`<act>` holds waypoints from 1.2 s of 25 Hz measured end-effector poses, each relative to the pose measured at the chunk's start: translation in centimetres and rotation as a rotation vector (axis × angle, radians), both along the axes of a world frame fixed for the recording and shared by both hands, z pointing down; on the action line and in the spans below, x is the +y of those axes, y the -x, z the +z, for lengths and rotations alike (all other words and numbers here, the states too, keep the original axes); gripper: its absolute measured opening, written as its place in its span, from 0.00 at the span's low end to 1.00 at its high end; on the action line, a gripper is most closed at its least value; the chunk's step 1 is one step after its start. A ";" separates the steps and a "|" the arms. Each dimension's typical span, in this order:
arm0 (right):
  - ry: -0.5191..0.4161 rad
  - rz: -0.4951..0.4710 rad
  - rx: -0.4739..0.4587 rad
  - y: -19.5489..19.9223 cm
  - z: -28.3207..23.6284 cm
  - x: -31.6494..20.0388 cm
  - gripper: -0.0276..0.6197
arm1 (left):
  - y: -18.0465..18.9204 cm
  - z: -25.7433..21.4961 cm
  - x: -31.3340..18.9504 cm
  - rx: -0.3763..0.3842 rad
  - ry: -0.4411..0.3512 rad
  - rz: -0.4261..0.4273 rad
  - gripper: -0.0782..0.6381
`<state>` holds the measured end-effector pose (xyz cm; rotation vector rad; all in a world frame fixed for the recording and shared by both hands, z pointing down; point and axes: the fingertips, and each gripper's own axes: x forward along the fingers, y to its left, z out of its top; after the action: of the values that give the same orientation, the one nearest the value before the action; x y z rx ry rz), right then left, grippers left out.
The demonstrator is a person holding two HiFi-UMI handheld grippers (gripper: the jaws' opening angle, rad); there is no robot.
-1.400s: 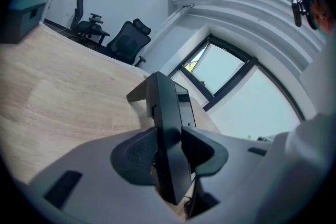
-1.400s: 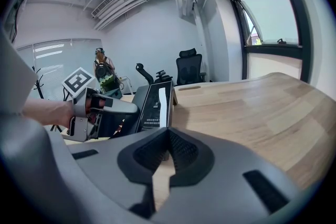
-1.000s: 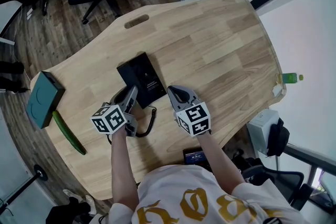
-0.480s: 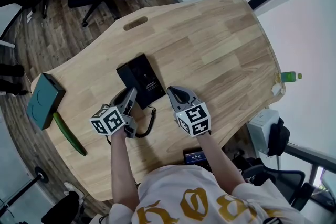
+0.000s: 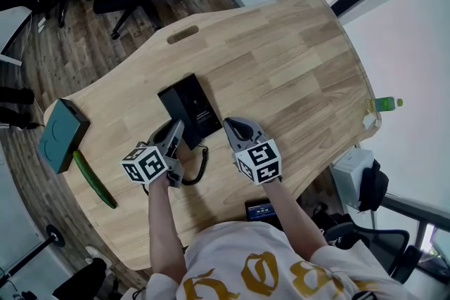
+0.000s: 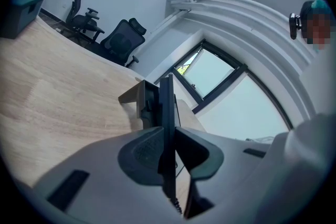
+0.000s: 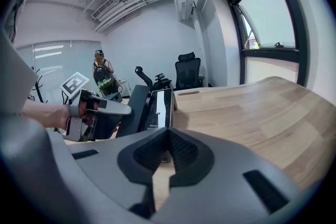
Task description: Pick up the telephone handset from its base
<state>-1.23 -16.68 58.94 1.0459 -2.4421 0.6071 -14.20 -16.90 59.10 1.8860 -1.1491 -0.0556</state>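
Telephone handset (image 6: 167, 113): it stood as a thin dark slab, seen edge-on, between the fingers of the left gripper and close against the near left side of its base. No view told whether it had already left the cradle.
Desk (image 5: 281, 60): a big top of pale wood that carried all the things.
Telephone base (image 5: 191, 103): a black box near the middle of the desk, just ahead of both grippers.
Left gripper (image 5: 176, 131): its fingers had just been closing and seemed clamped on the handset, one pad on each flat side.
Right gripper (image 5: 236, 127): it was just beside the near right corner of the base. Its fingers were clenched together with nothing between them.
Coiled cord (image 5: 204, 161): it made a loop on the desk between the two grippers.
Risk of slipping: the hold looked to be near one end of the handset, so I judged that the handset could swing down or slide out during the lift.
Risk of dragging: nothing held the base, so a fast lift could pull the cord tight and drag or tip the base.
Head view only: it gave the whole layout and the cord, but there the left gripper covered the handset.
Left gripper view only: it showed the handset between the pads.
Right gripper view only: it showed the left gripper from the side, low beside the base.
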 end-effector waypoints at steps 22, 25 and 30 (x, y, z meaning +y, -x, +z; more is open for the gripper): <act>-0.096 0.005 -0.023 0.1 -4.6 1.5 0.05 | 0.0 -4.4 1.9 0.097 -0.067 -0.030 0.21; -0.110 0.010 -0.027 0.0 -5.2 1.9 0.05 | 0.2 -4.7 2.5 0.122 -0.071 -0.041 0.21; -0.127 0.012 -0.031 -0.3 -5.9 2.4 0.05 | 0.0 -5.3 3.2 0.139 -0.079 -0.041 0.21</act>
<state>-0.94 -14.33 53.00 1.1090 -2.5309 0.4801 -14.21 -13.68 53.84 1.8960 -1.1046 -0.2548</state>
